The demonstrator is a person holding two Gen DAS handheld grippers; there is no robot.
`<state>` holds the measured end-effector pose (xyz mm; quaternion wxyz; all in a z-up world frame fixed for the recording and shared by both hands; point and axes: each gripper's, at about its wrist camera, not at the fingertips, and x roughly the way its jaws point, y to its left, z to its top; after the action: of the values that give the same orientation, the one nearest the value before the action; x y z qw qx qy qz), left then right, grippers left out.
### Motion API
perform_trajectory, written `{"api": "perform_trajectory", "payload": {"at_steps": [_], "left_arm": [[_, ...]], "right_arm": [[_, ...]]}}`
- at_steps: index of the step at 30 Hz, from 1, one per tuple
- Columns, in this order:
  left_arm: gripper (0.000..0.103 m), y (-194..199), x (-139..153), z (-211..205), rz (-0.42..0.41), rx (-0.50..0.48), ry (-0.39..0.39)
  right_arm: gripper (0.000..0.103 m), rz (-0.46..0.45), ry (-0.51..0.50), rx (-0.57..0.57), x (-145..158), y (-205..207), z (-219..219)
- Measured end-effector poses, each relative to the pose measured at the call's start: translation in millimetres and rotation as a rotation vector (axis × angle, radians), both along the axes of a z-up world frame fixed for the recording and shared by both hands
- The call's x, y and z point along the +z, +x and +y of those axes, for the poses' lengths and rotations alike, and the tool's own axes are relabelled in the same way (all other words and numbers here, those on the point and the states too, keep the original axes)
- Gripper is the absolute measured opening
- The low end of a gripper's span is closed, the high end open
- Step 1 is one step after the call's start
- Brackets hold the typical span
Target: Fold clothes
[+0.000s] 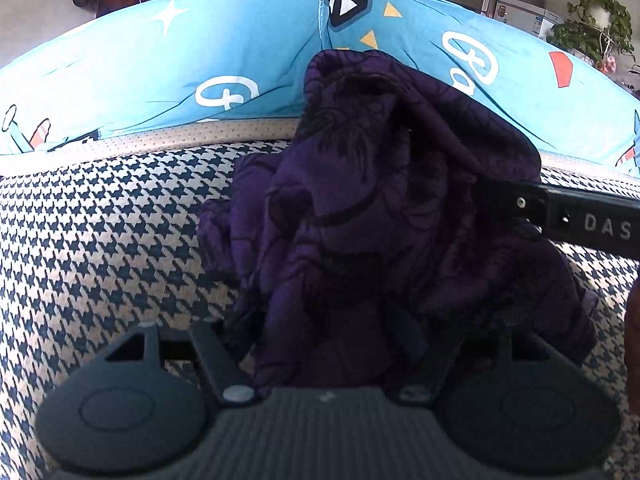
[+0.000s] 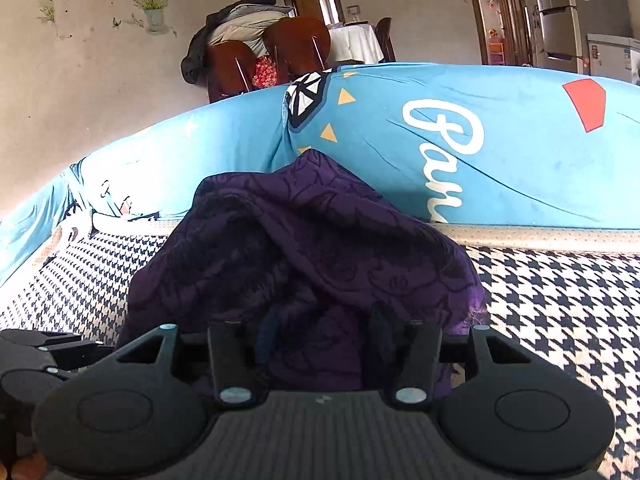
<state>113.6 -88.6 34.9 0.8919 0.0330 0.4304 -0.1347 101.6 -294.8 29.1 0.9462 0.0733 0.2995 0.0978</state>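
Observation:
A dark purple garment (image 1: 360, 216) with a black floral print lies bunched in a heap on the houndstooth sofa seat (image 1: 100, 240). My left gripper (image 1: 332, 344) is buried in the near edge of the cloth, and its fingers are hidden by folds. My right gripper reaches in from the right in the left wrist view, one black finger (image 1: 560, 216) lying against the heap. In the right wrist view the garment (image 2: 304, 248) drapes over my right gripper (image 2: 324, 340), whose fingers stand a little apart with cloth between them.
A blue printed cover (image 1: 160, 64) lies over the sofa back behind the heap. The houndstooth seat (image 2: 560, 300) stretches to both sides. My left gripper's body (image 2: 32, 360) shows at the lower left of the right wrist view. Chairs (image 2: 280, 52) and a fridge (image 2: 576, 12) stand beyond.

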Motion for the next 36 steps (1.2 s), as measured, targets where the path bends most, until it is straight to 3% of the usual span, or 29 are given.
{"api": "perform_trajectory", "payload": {"at_steps": [13,17,24,26,33,36], "left_arm": [[0.074,1.0,-2.0,-1.2,0.004,-0.011,0.010],[0.074,1.9,-1.5,-1.0,0.005,-0.015,0.013],[0.078,-0.1,5.2,0.9,0.009,0.008,0.020],[0.084,1.0,10.2,2.4,-0.007,0.023,0.028],[0.086,4.4,42.6,27.2,-0.081,0.118,-0.042],[0.100,0.4,58.2,39.8,-0.128,0.165,-0.062]], "right_arm": [[0.059,0.027,0.030,-0.024,-11.2,33.9,3.6],[0.044,0.021,-0.003,-0.033,-10.9,35.8,8.4],[0.013,0.003,0.025,-0.061,-4.5,27.4,3.2],[0.010,-0.009,0.031,-0.067,0.7,23.3,3.1],[0.009,-0.049,0.057,-0.015,22.8,-2.3,13.9],[0.009,-0.052,0.066,0.011,29.5,-15.2,20.8]]}}
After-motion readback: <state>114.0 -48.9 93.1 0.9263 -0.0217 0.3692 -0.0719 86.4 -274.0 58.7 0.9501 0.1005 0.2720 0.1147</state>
